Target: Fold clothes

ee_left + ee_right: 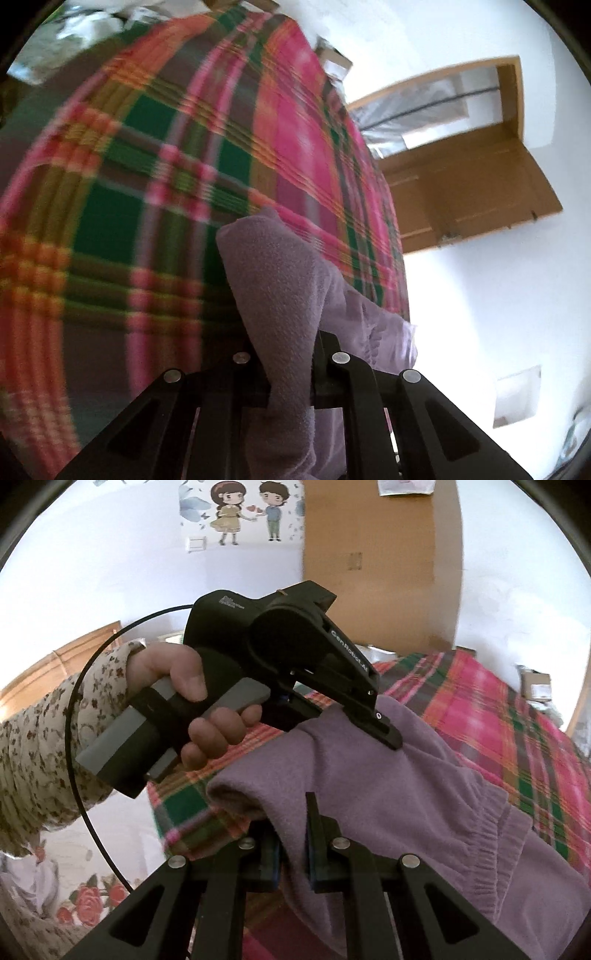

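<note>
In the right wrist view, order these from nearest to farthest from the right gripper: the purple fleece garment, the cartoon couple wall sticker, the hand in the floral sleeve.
1. Purple fleece garment: between the fingers of the right gripper.
2. Hand in the floral sleeve: upper left, holding the other gripper's handle.
3. Cartoon couple wall sticker: on the far wall, top.

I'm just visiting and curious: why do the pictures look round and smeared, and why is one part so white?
Left wrist view: the plaid blanket is streaked by motion blur, the purple garment stays sharper, and the wall is washed out white. Right wrist view: mostly sharp, with the hand clear; straight edges like the cardboard box bow, and the corners go black, from the fisheye lens.
</note>
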`<act>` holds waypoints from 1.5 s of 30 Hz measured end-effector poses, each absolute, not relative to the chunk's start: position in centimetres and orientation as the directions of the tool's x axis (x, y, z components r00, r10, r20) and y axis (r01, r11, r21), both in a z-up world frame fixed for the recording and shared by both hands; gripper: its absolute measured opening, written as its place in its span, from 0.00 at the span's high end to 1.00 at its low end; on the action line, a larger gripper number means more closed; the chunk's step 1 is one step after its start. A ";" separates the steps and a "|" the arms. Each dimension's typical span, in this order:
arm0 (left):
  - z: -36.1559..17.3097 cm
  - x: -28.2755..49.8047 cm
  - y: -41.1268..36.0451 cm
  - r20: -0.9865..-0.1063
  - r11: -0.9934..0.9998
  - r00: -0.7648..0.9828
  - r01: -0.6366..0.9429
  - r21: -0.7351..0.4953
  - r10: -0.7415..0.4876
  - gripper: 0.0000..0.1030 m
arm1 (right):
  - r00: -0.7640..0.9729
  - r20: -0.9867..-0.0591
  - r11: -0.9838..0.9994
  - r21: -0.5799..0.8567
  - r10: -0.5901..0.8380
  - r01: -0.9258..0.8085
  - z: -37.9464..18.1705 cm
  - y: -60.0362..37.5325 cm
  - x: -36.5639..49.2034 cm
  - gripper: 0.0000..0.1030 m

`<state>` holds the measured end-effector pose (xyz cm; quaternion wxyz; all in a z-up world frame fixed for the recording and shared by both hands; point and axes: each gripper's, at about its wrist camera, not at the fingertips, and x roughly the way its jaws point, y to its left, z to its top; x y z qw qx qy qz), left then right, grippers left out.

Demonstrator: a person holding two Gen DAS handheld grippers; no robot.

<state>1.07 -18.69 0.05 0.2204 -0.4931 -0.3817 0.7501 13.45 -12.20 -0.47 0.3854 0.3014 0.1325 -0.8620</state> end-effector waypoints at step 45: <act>8.3 9.2 -7.7 -0.589 -0.745 -0.480 -0.253 -0.617 0.650 0.75 | -0.616 -0.717 -0.926 0.111 -0.326 0.362 0.6 11.5 3.0 0.59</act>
